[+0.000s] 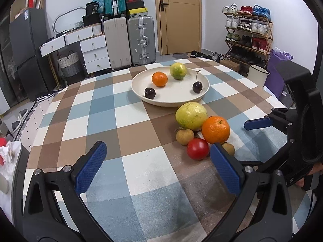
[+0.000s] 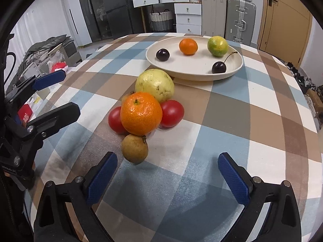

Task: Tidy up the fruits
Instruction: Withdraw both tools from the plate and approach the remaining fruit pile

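A cream plate (image 1: 169,100) holds a small orange (image 1: 159,79), a green-yellow citrus (image 1: 178,71) and two dark cherries (image 1: 150,93). In front of it a cluster lies on the cloth: a yellow-green guava (image 2: 154,85), a large orange (image 2: 141,116), two red tomatoes (image 2: 172,113) and a brown round fruit (image 2: 134,148). My left gripper (image 1: 158,167) is open and empty, left of the cluster, its right finger (image 1: 225,169) beside a tomato (image 1: 197,148). My right gripper (image 2: 167,178) is open and empty, just short of the brown fruit.
A round table carries a blue, brown and white checked cloth (image 1: 131,161). Beyond it stand suitcases (image 1: 141,40), white drawers (image 1: 94,54), a wooden door (image 1: 179,16) and a shoe rack (image 1: 248,34). A white bin (image 1: 257,73) stands off the table's right edge.
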